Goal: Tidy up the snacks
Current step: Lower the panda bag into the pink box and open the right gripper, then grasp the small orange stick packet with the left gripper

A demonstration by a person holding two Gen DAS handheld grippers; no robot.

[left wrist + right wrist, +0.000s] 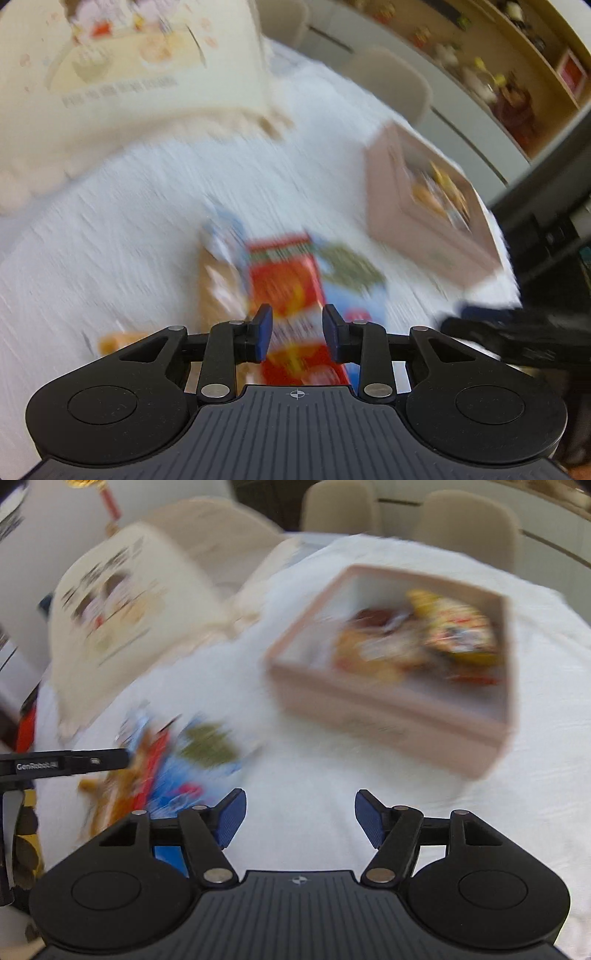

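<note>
Two grippers: both black, two-fingered, with blue pads, over a table under a white cloth (369, 775); both views are motion-blurred.
Left gripper (297, 334): jaws part-way apart, holding nothing, directly above the loose packets.
Right gripper (297, 821): jaws wide, empty, over bare cloth.
Loose snacks: a red and yellow foil packet (284, 280) lies straight ahead of the left fingers, its long axis running away from them; a tan packet (218, 280) touches its left side and a blue packet with a green patch (351, 280) its right.
Nearer arm: the left; from the right gripper the pile lies off to the left.
Destination: a shallow pale pink rectangular box (388, 709), already holding bright wrappers, ahead and right of the pile, apart from it.
Farther back: a cream printed carton (147, 74), then beige chairs (469, 520).
</note>
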